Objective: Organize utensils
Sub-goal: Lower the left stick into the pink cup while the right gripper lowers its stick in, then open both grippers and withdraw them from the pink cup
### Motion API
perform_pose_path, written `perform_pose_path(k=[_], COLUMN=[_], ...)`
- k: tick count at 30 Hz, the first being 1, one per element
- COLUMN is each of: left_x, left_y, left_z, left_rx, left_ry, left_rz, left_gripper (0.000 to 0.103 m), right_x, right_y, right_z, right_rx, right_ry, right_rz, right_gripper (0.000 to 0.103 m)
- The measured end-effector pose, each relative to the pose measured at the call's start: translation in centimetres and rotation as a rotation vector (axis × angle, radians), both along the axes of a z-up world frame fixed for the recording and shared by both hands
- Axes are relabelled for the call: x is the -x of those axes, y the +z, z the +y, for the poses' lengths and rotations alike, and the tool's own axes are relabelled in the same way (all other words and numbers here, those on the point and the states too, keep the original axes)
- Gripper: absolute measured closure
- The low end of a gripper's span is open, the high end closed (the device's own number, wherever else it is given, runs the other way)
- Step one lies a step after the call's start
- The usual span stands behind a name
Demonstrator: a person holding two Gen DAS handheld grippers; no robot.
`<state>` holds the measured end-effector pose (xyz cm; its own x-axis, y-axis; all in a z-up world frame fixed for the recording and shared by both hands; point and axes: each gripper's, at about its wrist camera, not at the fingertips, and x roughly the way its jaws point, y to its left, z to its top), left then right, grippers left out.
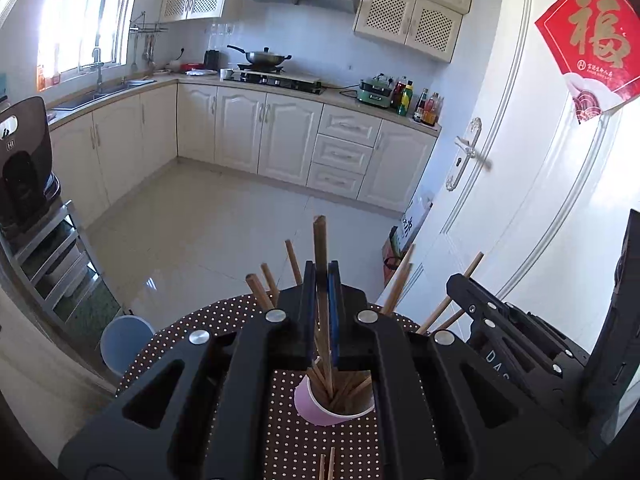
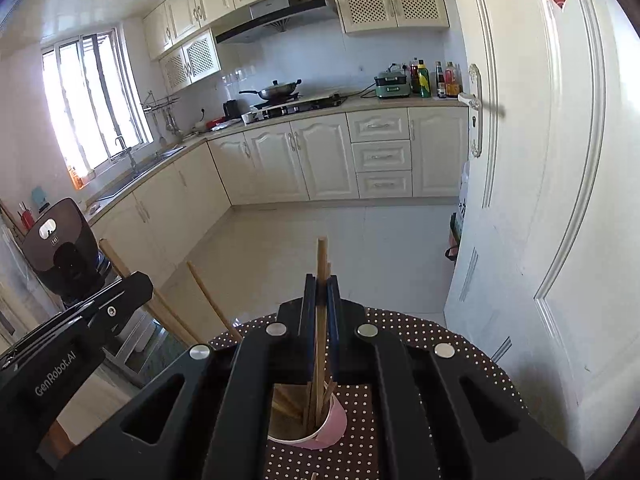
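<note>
Chopsticks like these are light, thin and stiff, so I think they will not bend, but they can slip or swing if I pinch them too softly. I judge the best place to hold one is near the middle of its length, where my claws have them now.

My left claw (image 1: pixel 322 280) is pressed together on one brown chopstick (image 1: pixel 320 240). The stick points up past my fingertips, and its low end reaches down into the pink cup (image 1: pixel 308 404). My right claw (image 2: pixel 320 292) is pressed together too, pinching another chopstick (image 2: pixel 322 260) that also goes down into the same pink cup (image 2: pixel 336 424).

The cup stands on the round table with the brown cloth with white dots (image 1: pixel 288 440), right under both my claws. It is made of paper, I think, so it is light and could tip over if a stick pushes its side.

The sticks are long, plain and wooden, tan to dark brown. Many more stand in the cup and lean out every way. Two loose ones (image 1: pixel 327 464) lie on the cloth near me.
</note>
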<state>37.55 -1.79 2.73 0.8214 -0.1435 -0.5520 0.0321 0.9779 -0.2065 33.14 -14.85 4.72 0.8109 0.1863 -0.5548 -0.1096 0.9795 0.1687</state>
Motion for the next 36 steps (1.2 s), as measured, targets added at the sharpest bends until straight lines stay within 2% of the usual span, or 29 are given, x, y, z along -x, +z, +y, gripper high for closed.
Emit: perform_pose_path(k=[10,17,22,25,28,29,30,31,32,34,36], left_x=[0.1,0.0,-0.1,0.1,0.5,0.6,0.8,1.1,1.4,2.0,2.1], left_y=[-2.2,-3.9,-3.8,-3.7,-3.6,-3.6,-3.6,-3.5,-3.4,-3.1,-3.0], left_z=[0.1,0.8,0.6,0.3,0.1,0.1,0.1,0.2,0.2,0.4,0.5], left_rx=[-0.006,-0.008,-0.044,-0.072,-0.107,-0.118,-0.131,-0.144,-0.157,-0.192,-0.202], left_ry=[-0.009,0.012,0.009,0.004,-0.004,0.0,0.007,0.018,0.036,0.08,0.069], left_rz=[0.034,0.07,0.062,0.054,0.044,0.04,0.035,0.027,0.012,-0.024,-0.012], left_gripper=[0.096,0.095,0.093,0.093,0.091,0.089,0.077,0.048,0.04,0.039,0.039], right_x=[0.1,0.2,0.3,0.8,1.4,1.6,1.8,2.0,2.2,2.6,3.0], right_y=[-2.3,-2.0,-1.5,-1.4,-1.0,-0.9,-0.7,-0.5,-0.4,0.2,0.6], right_z=[0.3,0.1,0.0,0.1,0.5,0.5,0.5,0.4,0.4,0.3,0.2], right_rx=[0.003,0.007,0.014,0.012,0.028,0.032,0.032,0.03,0.031,0.032,0.037], right_ry=[-0.006,-0.015,-0.009,-0.003,0.002,-0.003,-0.004,-0.004,-0.006,-0.009,-0.01], right_rz=[0.062,0.071,0.076,0.08,0.069,0.065,0.061,0.057,0.053,0.04,0.029], right_gripper=[0.099,0.098,0.096,0.086,0.069,0.062,0.058,0.056,0.055,0.052,0.05])
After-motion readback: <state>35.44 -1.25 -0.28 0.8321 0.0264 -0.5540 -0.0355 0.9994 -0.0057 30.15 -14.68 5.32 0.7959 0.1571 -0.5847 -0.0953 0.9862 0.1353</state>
